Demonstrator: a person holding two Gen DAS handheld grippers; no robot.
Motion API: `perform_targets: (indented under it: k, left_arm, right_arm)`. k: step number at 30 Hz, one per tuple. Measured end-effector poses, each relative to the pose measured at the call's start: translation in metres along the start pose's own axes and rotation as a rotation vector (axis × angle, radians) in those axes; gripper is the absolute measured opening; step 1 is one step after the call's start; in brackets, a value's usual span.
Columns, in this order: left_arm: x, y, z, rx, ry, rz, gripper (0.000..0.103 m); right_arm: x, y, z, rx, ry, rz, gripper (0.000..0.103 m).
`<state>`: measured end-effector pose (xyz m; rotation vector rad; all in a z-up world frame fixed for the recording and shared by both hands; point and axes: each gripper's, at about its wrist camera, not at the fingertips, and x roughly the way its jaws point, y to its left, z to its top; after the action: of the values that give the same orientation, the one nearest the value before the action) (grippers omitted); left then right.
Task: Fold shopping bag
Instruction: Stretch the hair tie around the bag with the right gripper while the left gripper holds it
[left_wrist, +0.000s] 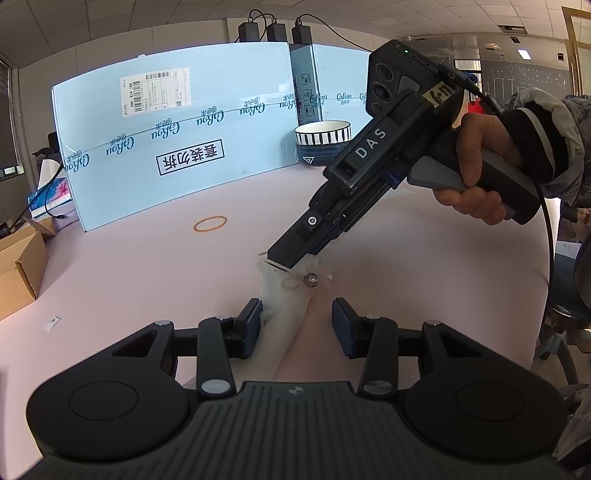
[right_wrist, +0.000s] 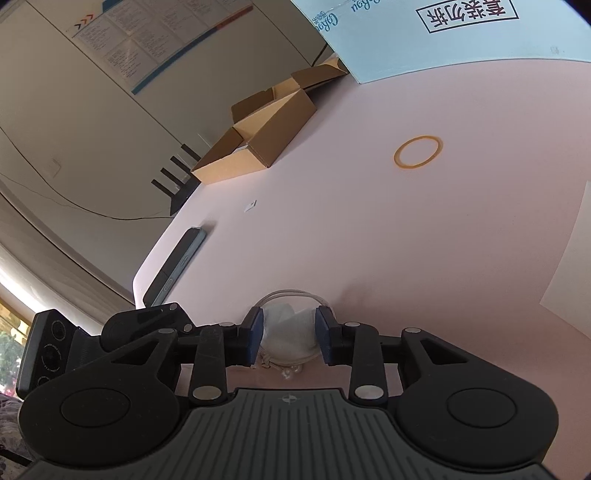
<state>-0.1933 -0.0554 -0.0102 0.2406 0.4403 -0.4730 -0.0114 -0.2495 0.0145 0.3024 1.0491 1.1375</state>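
Here I hold two grippers over one folded white shopping bag (left_wrist: 282, 306) lying on the pink table (left_wrist: 147, 280). My left gripper (left_wrist: 297, 328) has its jaws apart; the bag's narrow end lies between them, touching the left pad (left_wrist: 254, 325) and clear of the right one. My right gripper (right_wrist: 289, 334), with my hand (left_wrist: 480, 162) on its handle, comes down onto the bag's far end; in its own view the bunched white material sits between the two blue pads (right_wrist: 323, 332), filling the gap, but I cannot tell whether they press on it. A clear looped handle (right_wrist: 291, 295) curves just beyond those fingertips, and one small shiny bead (left_wrist: 309, 280) lies beside the bag.

Farther out, counted: one tan rubber band (left_wrist: 209, 223) lying flat and well apart from the bag, one small white scrap (right_wrist: 250, 206) near the table's left side, one phone (right_wrist: 177, 266) at the rounded table edge, and one white sheet (right_wrist: 569, 258) at the right margin of the right view. One open brown carton (right_wrist: 258, 147) sits past the table's edge. Two pale blue printed boxes (left_wrist: 184, 140) stand along the back, with one striped bowl (left_wrist: 323, 142) in front of the right one and three black power adapters (left_wrist: 277, 31) on top.

Behind is an office room: a panelled ceiling (left_wrist: 443, 18) with lights, and a wall with one printed poster (right_wrist: 147, 40).
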Motion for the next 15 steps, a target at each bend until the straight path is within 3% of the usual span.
perform_targets:
  k: [4, 11, 15]
  left_arm:
    - [0.000, 0.000, 0.000, 0.000, 0.000, 0.000, 0.038]
    - [0.001, 0.000, 0.000, 0.000, -0.001, 0.001, 0.038]
    - [0.002, 0.000, 0.001, 0.000, -0.001, 0.001, 0.038]
  right_arm:
    - [0.000, 0.005, -0.005, -0.036, -0.007, -0.011, 0.031]
    - [0.004, 0.035, -0.020, -0.280, -0.006, -0.122, 0.031]
    - [0.007, 0.042, -0.026, -0.341, -0.010, -0.157, 0.032]
